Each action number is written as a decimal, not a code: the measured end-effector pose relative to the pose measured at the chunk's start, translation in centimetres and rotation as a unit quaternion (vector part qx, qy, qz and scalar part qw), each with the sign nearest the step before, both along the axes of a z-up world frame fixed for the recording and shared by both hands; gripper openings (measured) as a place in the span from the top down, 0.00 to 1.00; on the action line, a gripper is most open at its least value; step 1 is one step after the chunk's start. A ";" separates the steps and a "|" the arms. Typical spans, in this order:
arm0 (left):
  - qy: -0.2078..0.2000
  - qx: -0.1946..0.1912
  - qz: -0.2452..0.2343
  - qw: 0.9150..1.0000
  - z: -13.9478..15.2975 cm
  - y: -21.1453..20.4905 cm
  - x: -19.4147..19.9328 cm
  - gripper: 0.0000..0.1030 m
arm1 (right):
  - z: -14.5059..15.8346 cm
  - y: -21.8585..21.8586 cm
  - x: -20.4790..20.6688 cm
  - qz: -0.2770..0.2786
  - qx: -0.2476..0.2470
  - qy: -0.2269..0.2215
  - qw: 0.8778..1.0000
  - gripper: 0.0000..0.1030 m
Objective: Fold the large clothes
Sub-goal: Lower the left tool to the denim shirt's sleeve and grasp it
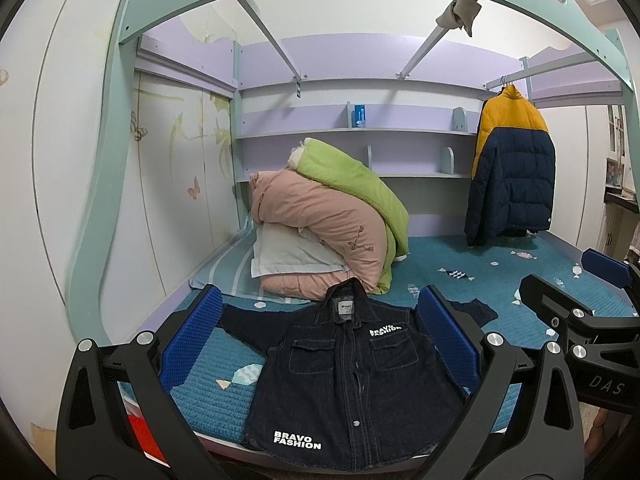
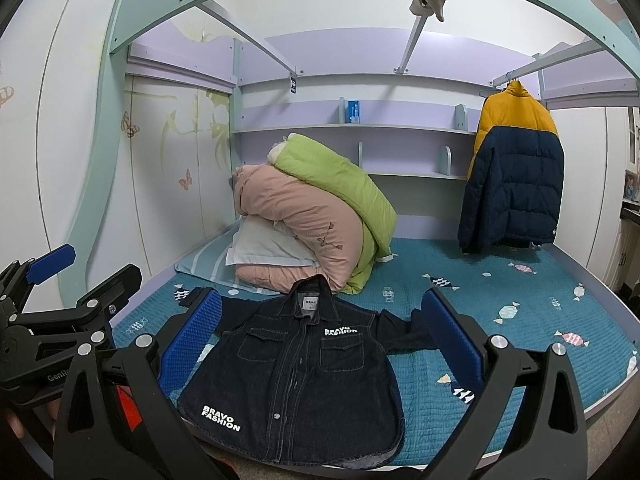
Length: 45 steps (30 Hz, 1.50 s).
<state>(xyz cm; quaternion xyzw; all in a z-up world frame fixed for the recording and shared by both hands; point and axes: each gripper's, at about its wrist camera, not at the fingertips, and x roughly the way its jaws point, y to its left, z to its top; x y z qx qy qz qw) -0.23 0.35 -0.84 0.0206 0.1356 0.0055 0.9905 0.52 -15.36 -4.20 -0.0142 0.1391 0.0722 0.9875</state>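
Note:
A dark denim jacket (image 1: 352,376) with white "BRAVO FASHION" lettering lies spread flat, front up, at the near edge of the blue bed cover (image 1: 460,264); it also shows in the right wrist view (image 2: 296,376). Its sleeves reach out to both sides. My left gripper (image 1: 320,336) is open and empty, held above the jacket. My right gripper (image 2: 322,334) is open and empty, also held above it. Each gripper shows at the edge of the other's view: the right one (image 1: 576,292) and the left one (image 2: 68,276).
Rolled pink and green quilts (image 1: 332,220) on a white pillow lie behind the jacket. A yellow and navy puffer coat (image 1: 512,168) hangs at the back right. Purple shelves (image 1: 360,132) line the back wall. A green bed frame arches overhead.

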 end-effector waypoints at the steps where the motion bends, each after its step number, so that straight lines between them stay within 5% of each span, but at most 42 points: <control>1: 0.001 0.000 0.000 1.000 -0.2 0.1 0.1 0.04 | -0.1 0.0 0.1 0.000 0.000 0.001 1.000 0.06; 19: 0.065 0.019 0.001 0.998 -4.2 -0.1 6.7 0.04 | -3.8 -0.4 6.2 -0.005 0.008 0.071 0.997 0.06; 28: 0.160 0.014 -0.005 0.987 -11.0 1.1 14.7 0.04 | -10.2 0.6 14.0 0.000 0.010 0.167 0.986 0.06; 34: 0.259 -0.033 -0.021 0.965 -17.7 4.7 21.3 0.05 | -15.5 3.2 20.4 0.007 0.012 0.226 0.974 0.06; 38: 0.327 -0.084 -0.013 0.941 -22.9 9.2 26.6 0.05 | -19.3 5.7 25.0 0.021 0.008 0.251 0.968 0.06; 45: 0.361 -0.110 0.060 0.924 -29.2 18.3 34.7 0.05 | -24.2 10.1 33.0 0.031 -0.013 0.257 0.966 0.06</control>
